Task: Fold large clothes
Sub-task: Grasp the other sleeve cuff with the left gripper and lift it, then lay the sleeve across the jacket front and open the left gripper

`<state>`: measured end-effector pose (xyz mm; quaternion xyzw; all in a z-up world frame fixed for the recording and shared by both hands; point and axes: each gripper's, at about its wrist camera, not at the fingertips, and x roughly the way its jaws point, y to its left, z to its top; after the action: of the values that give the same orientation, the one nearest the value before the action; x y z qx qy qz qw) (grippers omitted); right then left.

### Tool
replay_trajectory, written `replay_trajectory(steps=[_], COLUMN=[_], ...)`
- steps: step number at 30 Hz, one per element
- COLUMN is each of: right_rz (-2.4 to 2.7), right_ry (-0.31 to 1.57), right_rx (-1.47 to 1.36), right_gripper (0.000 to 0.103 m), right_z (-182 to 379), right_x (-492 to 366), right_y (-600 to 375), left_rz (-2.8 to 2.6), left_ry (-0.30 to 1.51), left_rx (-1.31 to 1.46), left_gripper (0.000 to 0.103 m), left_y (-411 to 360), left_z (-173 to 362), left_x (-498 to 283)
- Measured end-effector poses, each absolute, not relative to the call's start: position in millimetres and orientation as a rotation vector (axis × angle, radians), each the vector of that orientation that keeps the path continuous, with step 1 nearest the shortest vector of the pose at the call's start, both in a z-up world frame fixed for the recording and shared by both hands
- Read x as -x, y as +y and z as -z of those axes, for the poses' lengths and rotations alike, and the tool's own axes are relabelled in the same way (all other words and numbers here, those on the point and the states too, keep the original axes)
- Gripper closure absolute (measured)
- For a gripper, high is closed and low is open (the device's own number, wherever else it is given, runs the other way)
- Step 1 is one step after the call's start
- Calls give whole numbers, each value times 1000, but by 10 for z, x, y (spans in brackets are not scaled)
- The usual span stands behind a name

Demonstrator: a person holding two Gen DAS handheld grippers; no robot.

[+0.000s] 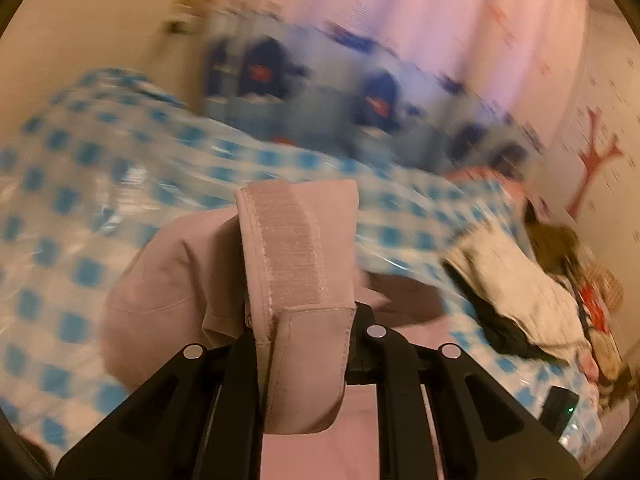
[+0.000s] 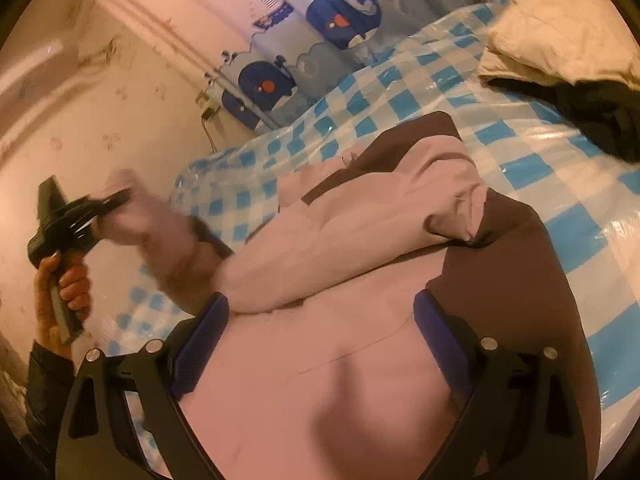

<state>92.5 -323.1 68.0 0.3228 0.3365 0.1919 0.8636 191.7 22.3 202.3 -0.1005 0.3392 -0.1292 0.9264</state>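
Between left tool (image 1: 308, 344) fingers, pink garment cuff (image 1: 300, 248), clamped

A large dusty-pink jacket (image 2: 340, 380) with dark brown panels lies spread on a bed. 1 sleeve (image 2: 320, 248) crosses the body, bunched and creased. Its cuff (image 1: 296, 248), with a pale fastening strip sewn along it, stands folded upright, lifted clear of the rest of the garment.
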Motion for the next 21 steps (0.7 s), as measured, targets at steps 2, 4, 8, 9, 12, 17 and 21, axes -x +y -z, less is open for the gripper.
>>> replay_trajectory(steps=[2, 4, 8, 9, 12, 17, 21], right_rz=[-390, -387, -387, -385, -377, -377, -378], right_ry=[700, 697, 697, 697, 692, 679, 645], right_rx=[-711, -726, -746, -752, -775, -807, -832], right_gripper=[13, 13, 13, 13, 13, 13, 13], right_z=[-677, -679, -674, -668, -658, -646, -692], right_x=[-916, -910, -899, -898, -888, -874, -819], right_y=[-3312, -3355, -3397, -3407, -3438, -3486, -3553], left_rz=[305, 348, 376, 375, 336, 238, 287], left_ry=[741, 802, 895, 925, 978, 1007, 903], left_rx=[188, 176, 181, 188, 169, -90, -217], left_gripper=[93, 93, 92, 90, 75, 44, 40], left_y=[-203, -644, -1138, -1249, -1436, -2021, -2336], left_z=[-1868, -1610, -1074, -904, -528, -544, -1084], left_x=[-2075, -2236, -2434, -2501, -2597, -2552, -2357])
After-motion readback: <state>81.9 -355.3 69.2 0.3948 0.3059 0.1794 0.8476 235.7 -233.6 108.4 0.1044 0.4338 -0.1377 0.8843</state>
